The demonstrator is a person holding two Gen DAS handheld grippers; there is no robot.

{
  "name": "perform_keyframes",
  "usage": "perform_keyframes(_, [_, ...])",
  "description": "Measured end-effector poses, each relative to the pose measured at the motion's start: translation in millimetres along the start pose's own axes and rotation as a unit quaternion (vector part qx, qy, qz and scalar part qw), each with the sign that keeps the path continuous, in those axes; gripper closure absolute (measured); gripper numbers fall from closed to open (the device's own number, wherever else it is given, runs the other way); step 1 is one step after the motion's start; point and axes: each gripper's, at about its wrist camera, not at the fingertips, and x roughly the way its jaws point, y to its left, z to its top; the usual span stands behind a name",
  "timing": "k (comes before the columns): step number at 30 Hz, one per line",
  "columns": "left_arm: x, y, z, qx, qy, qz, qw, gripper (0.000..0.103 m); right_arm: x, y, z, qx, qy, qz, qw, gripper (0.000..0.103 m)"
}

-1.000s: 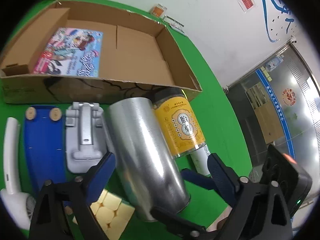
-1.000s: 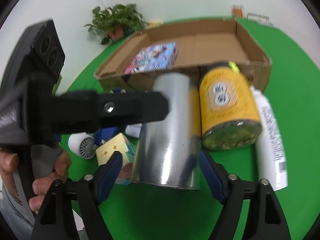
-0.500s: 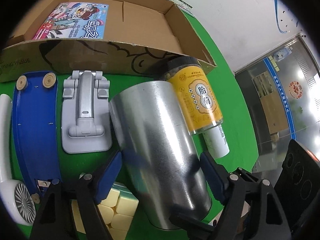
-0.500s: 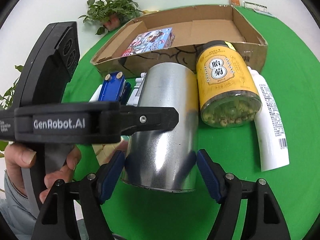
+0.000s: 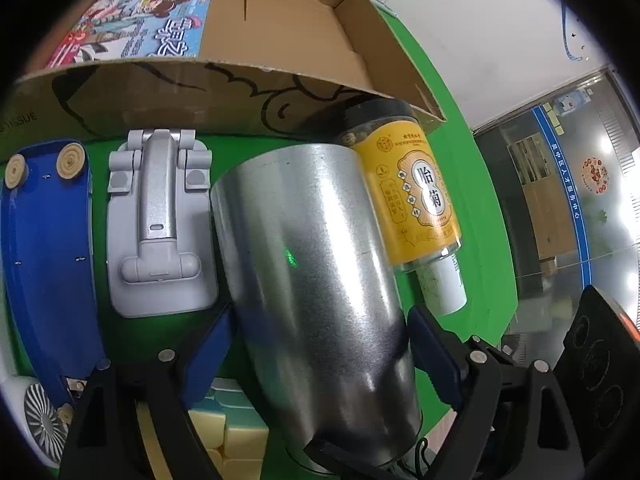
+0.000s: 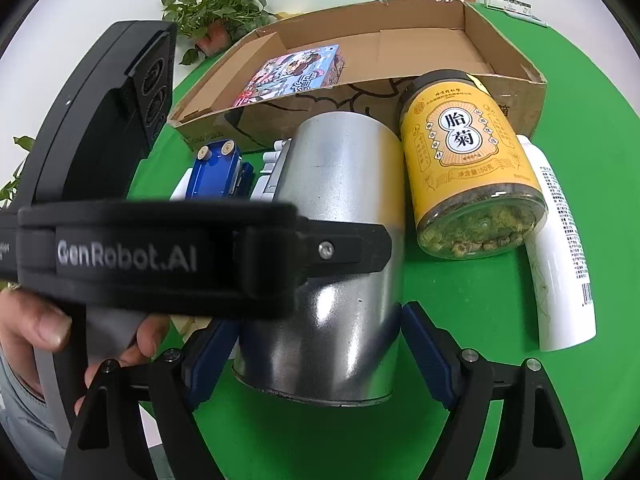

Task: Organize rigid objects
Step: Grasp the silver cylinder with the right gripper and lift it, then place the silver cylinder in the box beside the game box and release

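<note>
A silver metal can lies on its side on the green table. My left gripper straddles its middle. The blue pads stand just off its sides, and the jaws are opening. My right gripper straddles the can at its near end. Its pads are also close beside the can, and these jaws are opening too. A hand holds the black left gripper body across the right wrist view. The open cardboard box behind the can holds a colourful book.
A yellow-labelled jar and a white bottle lie right of the can. To its left lie a grey stand, a blue wheeled piece, a white hand fan and a yellow cube. A potted plant stands behind the box.
My left gripper has come down over the can, which now fills more of its view. The right gripper has stayed put at the can's near end, its jaws slightly wider.
</note>
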Motion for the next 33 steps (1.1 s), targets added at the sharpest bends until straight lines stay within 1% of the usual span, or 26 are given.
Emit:
perform_keyframes(2, [-9.8, -5.7, -3.1, 0.012, -0.015, 0.008, 0.9998, 0.017, -5.2, 2.2, -1.9, -0.001, -0.006, 0.003, 1.000, 0.023])
perform_keyframes(4, [-24.0, -11.5, -5.1, 0.022, -0.037, 0.013, 0.9990, 0.017, -14.9, 8.6, -0.9, -0.007, -0.023, 0.006, 1.000, 0.023])
perform_keyframes(8, [-60.6, -22.1, -0.4, 0.038, -0.091, 0.022, 0.9949, 0.017, -41.3, 25.1, 10.8, -0.029, -0.068, 0.011, 0.997, 0.023])
perform_keyframes(10, [-80.2, -29.9, 6.3, 0.050, -0.117, 0.026, 0.9915, 0.018, -56.8, 34.5, 21.6, -0.044, -0.091, 0.011, 0.995, 0.023])
perform_keyframes(14, [-110.7, -38.3, 28.7, 0.077, -0.156, 0.037, 0.9841, 0.018, -79.0, 45.6, 50.5, -0.064, -0.132, 0.004, 0.989, 0.023])
perform_keyframes(19, [-139.7, -52.2, 70.0, 0.097, -0.189, 0.048, 0.9759, 0.018, -97.4, 54.9, 103.9, -0.077, -0.153, 0.006, 0.985, 0.023])
perform_keyframes(20, [-143.7, -54.0, 79.5, 0.099, -0.191, 0.052, 0.9752, 0.019, -98.9, 56.5, 114.0, -0.082, -0.155, 0.005, 0.985, 0.023])
perform_keyframes(21, [-147.8, -53.0, 94.7, 0.098, -0.190, 0.054, 0.9754, 0.019, -97.1, 58.9, 131.7, -0.085, -0.153, 0.005, 0.985, 0.023])
perform_keyframes(22, [-149.1, -51.4, 105.9, 0.095, -0.187, 0.054, 0.9762, 0.019, -95.5, 59.2, 150.4, -0.087, -0.145, 0.004, 0.986, 0.023])
perform_keyframes(26, [-144.8, -41.0, 152.6, 0.073, -0.166, 0.063, 0.9813, 0.020, -79.8, 50.0, 207.1, -0.077, -0.110, 0.016, 0.991, 0.023])
perform_keyframes(27, [-138.8, -36.1, 164.2, 0.070, -0.156, 0.063, 0.9832, 0.020, -74.2, 47.2, 216.7, -0.075, -0.101, 0.017, 0.992, 0.023])
perform_keyframes(30, [-118.3, -22.5, 181.5, 0.053, -0.125, 0.053, 0.9893, 0.020, -55.5, 35.6, 235.0, -0.059, -0.078, 0.019, 0.995, 0.023])
perform_keyframes(33, [-90.5, -13.0, 189.4, 0.053, -0.095, 0.056, 0.9924, 0.020, -33.4, 20.6, 239.0, -0.034, -0.051, 0.027, 0.998, 0.023])
